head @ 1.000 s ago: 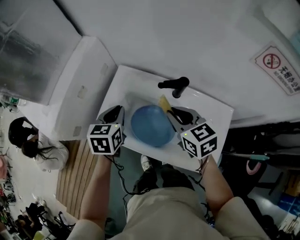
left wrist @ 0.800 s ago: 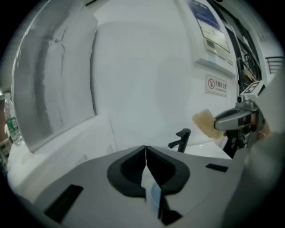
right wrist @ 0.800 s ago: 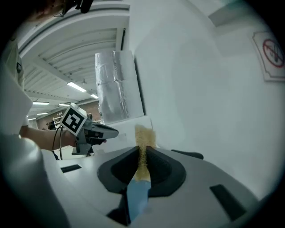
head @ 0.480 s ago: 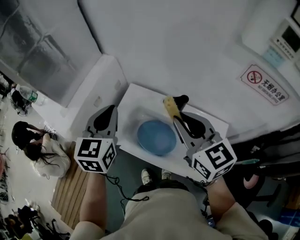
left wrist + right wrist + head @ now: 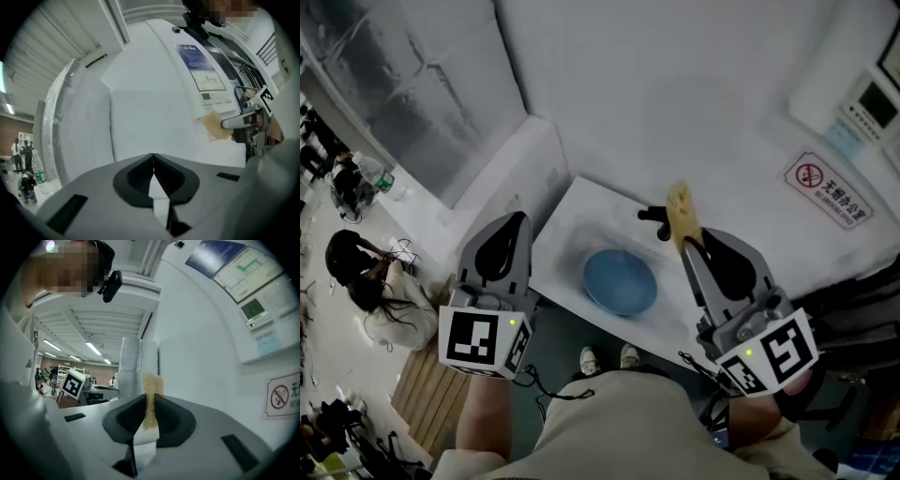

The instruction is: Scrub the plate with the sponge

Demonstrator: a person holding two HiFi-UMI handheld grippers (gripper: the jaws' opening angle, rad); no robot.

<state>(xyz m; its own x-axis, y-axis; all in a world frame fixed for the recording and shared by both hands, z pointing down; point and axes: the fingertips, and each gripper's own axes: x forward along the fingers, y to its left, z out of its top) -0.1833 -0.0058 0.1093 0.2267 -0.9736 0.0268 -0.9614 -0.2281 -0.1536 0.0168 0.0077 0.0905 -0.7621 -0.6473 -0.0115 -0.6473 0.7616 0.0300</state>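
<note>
Left gripper at the left of the sink, jaws clenched together with nothing between them, pointing at the far wall, off the plate. White sink in the middle, blue plate lies flat in it, open side up, toward its near edge, black tap just beyond on the far side. Plate sits between the two grippers; it is round, so no long axis. Right gripper on the right, jaws grasping the yellow sponge by its near end. Sponge's long axis runs along the jaws, free end points up and away to the far wall, not down at the plate. Sponge is clear of the plate; plate lies left of and nearer than the sponge tip, looks lower too. Right gripper is the closer one to the plate. Likely next: tip the right gripper down and bring it left so the sponge lands on the plate
</note>
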